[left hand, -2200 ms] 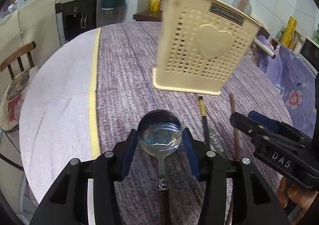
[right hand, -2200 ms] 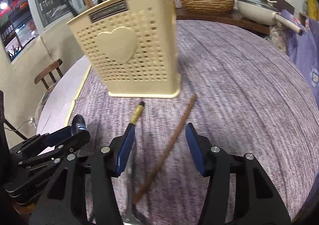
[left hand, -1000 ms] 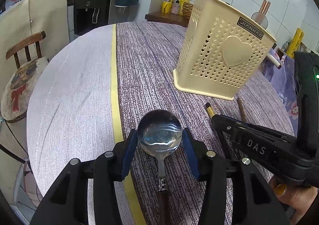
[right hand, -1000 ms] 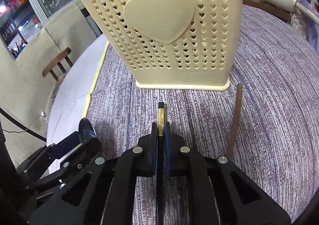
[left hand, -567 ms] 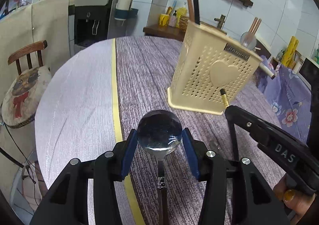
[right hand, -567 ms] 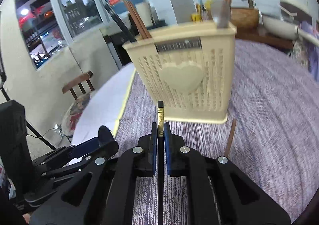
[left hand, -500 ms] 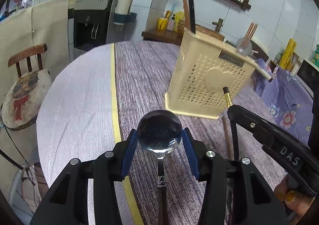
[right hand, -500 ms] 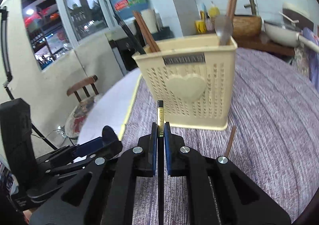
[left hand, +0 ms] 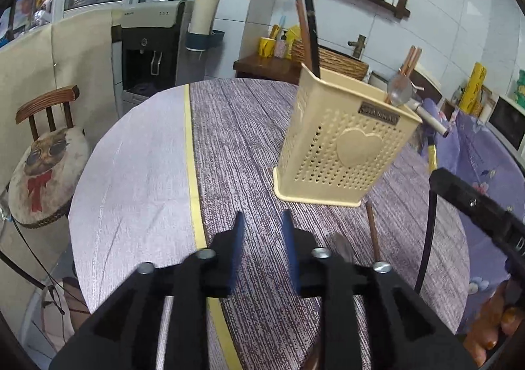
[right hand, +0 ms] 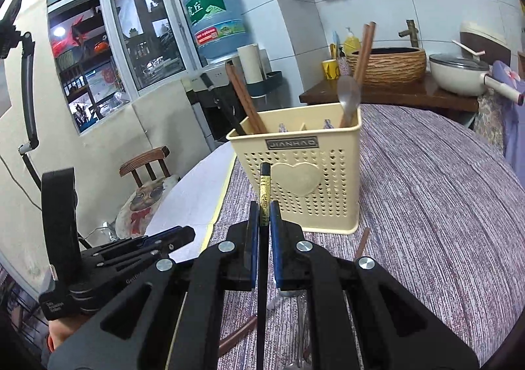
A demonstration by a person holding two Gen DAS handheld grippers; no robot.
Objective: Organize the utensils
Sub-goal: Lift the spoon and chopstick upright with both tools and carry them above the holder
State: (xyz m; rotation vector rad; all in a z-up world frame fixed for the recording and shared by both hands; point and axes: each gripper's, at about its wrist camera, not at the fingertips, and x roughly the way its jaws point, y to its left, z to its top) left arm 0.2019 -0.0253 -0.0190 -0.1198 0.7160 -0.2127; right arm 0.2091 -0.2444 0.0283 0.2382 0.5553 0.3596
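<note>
**Black chopstick gripped, spoon lying loose on the worktop**

Much is cut off in both views. In the left wrist view our right tongs (left hand: 436,174) enter from the frame edge, and the hand behind them is only a blur of fingers low at the right. A spoon (left hand: 343,247) lies on the worktop (left hand: 249,147) just beside our left tongs (left hand: 261,227), smeared, with its handle hidden behind the tong body. In the right wrist view the same spoon (right hand: 292,293) is mostly covered by the tong frame.

The left tongs are closing with nothing between their blue pads. The right tongs (right hand: 264,211) are clamped on a slim black chopstick (right hand: 264,188) with a gold-patterned band near its square tip, which stands up in front of the holder. A brown wooden chopstick (right hand: 361,245) lies flat on the purple streaked cloth near the holder's base.

The utensil holder (right hand: 305,179) is cream plastic, rectangular, its front pierced with small holes around a raised heart below a small nameplate. Dividers split it into compartments: brown and black chopsticks lean out of the left one, and a metal spoon with two brown chopsticks stands in the right one. What sits in the middle we cannot tell.
</note>
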